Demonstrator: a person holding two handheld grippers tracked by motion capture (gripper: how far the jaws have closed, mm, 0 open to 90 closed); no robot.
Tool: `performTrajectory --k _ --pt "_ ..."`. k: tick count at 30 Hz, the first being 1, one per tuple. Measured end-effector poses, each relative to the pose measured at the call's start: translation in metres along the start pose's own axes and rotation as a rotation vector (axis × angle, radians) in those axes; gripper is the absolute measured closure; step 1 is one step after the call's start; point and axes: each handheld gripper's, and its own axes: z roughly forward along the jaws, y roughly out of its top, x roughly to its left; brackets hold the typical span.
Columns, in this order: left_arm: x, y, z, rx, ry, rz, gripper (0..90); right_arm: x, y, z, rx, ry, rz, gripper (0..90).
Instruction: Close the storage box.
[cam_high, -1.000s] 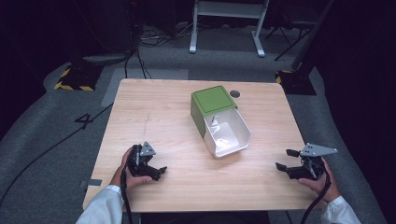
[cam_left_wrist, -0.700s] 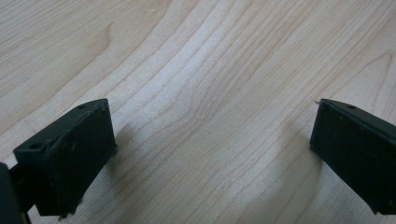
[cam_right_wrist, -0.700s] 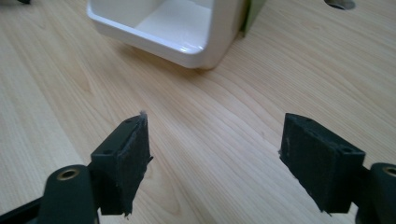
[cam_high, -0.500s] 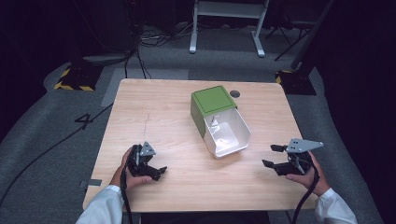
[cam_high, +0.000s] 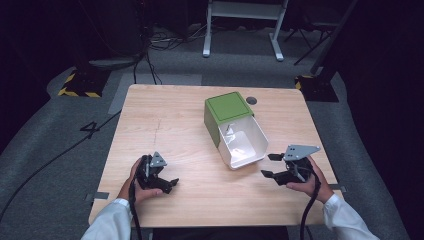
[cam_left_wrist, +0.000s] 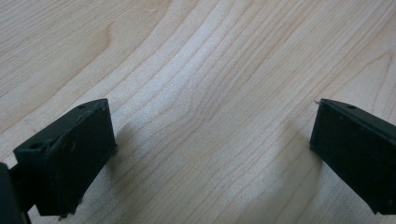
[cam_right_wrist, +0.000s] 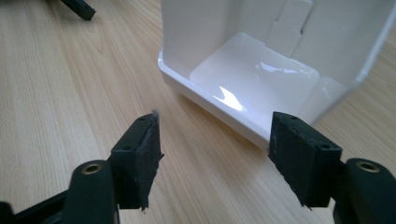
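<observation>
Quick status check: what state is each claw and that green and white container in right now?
Left claw: open, empty, low over bare table, held in the person's left hand.
Right claw: open, empty, pointed at the drawer's front edge, apart from it.
White drawer: pulled out of the green box, empty inside, resting on the table.
Green box: sitting on the table, lid side up, drawer extended toward the person.

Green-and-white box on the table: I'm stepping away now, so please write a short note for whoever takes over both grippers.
Left gripper: open, empty, low over bare table near the front left.
Right gripper: open, empty, aimed at the white drawer, close to its rim, not touching.
Box: mid-table, green shell, drawer slid out toward the person; what shows of its inside looks empty.
Done: nothing gripped.
Left: probably grip or push the drawer with the right.
</observation>
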Motion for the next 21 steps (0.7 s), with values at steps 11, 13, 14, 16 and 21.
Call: performTrajectory --k 11,13,14,16,21 --pt "0.0 0.0 0.0 0.0 0.0 0.0 0.2 0.006 0.022 0.05 0.06 0.063 -0.059 41.4" --pt "0.0 0.0 0.0 0.0 0.0 0.0 0.2 0.006 0.024 0.057 0.067 0.07 -0.061 41.4" --pt "0.0 0.0 0.0 0.0 -0.001 0.0 0.2 0.005 0.025 0.061 0.073 0.074 -0.06 41.4" --pt "0.0 0.0 0.0 0.0 0.0 0.0 0.2 0.006 0.026 0.068 0.082 0.09 -0.06 41.2" --pt "0.0 0.0 0.0 0.0 0.0 0.0 0.2 0.008 0.03 0.08 0.095 0.099 -0.063 39.8"
